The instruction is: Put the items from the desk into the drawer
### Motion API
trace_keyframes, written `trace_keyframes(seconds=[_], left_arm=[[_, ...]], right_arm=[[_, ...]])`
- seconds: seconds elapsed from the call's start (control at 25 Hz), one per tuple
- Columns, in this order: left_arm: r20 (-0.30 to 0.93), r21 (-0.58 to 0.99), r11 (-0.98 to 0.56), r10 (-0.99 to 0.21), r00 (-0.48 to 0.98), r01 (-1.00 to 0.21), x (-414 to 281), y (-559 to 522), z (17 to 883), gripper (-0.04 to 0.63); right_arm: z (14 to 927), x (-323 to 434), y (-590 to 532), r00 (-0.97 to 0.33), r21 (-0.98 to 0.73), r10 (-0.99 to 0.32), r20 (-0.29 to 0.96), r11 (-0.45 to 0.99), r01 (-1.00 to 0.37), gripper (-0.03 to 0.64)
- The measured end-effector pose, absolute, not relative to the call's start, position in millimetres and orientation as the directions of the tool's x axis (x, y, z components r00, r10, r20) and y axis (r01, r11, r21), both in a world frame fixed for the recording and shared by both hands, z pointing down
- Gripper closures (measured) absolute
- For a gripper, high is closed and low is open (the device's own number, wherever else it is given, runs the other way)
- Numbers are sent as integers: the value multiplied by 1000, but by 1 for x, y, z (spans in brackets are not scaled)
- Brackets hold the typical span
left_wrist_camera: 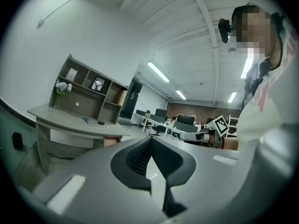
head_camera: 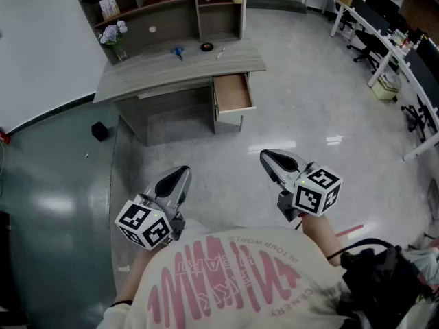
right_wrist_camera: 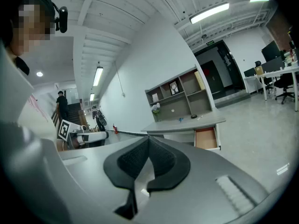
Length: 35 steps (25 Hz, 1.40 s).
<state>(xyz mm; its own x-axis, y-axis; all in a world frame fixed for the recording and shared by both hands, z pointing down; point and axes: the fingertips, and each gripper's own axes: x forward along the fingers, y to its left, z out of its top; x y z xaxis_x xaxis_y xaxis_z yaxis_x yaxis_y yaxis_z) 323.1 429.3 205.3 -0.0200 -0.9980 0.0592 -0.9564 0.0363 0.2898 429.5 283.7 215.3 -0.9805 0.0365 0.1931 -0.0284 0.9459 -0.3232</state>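
Nearest is the person's pale shirt [head_camera: 226,279], with pink lettering that shows upside down and is too warped to read with confidence. Just ahead, the left gripper [head_camera: 182,173] and the right gripper [head_camera: 269,157] hang over the glossy grey floor [head_camera: 302,108], each with its jaws pressed together on nothing.

Further off stands the wooden desk [head_camera: 158,70]. Its drawer [head_camera: 232,93] is pulled out towards the person, with its long side running front to back. On the desktop lie a small blue item [head_camera: 178,52], a black round thing [head_camera: 206,46] and a white pen [head_camera: 221,53] that lies at a slant, its far end to the right.

Flowers [head_camera: 112,34] stand at the desk's left end, before a shelf unit [head_camera: 171,9]. Office tables [head_camera: 384,33] with chairs line the far right.
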Motion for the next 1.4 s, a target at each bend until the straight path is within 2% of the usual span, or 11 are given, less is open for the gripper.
trace_keyframes(seconds=[0.16, 0.32, 0.4, 0.44, 0.48, 0.56, 0.72, 0.84, 1.0, 1.4], left_arm=[[67, 289, 38, -998, -20, -957, 316, 429, 206, 577], [52, 269, 2, -999, 12, -963, 293, 413, 198, 577], [55, 249, -28, -998, 43, -968, 279, 402, 199, 563], [54, 236, -49, -996, 64, -970, 274, 395, 201, 519], [51, 221, -70, -995, 83, -973, 270, 387, 199, 523], [36, 187, -112, -992, 121, -976, 261, 372, 189, 577], [-21, 127, -168, -986, 167, -978, 228, 371, 169, 577], [-40, 142, -164, -986, 160, -976, 181, 378, 165, 577], [-27, 193, -151, -989, 148, -970, 115, 373, 161, 577], [34, 181, -156, -986, 165, -971, -6, 370, 177, 577]], right_arm=[[219, 433, 275, -982, -348, 5, 190, 935, -63, 614], [221, 403, 259, -985, -378, -17, 170, 922, -81, 612], [215, 383, 258, -992, -441, 17, 121, 897, -38, 614], [210, 375, 258, -995, -471, 37, 89, 882, -9, 617], [202, 368, 258, -997, -489, 49, 59, 872, 14, 620], [189, 355, 259, -998, -497, 56, 16, 867, 41, 620], [168, 332, 255, -992, -519, 63, -111, 847, 112, 621], [152, 303, 242, -981, -517, 32, -191, 846, 128, 621], [149, 249, 226, -985, -497, -10, -173, 864, 78, 621], [173, 127, 210, -991, -531, -95, -93, 847, -31, 620]])
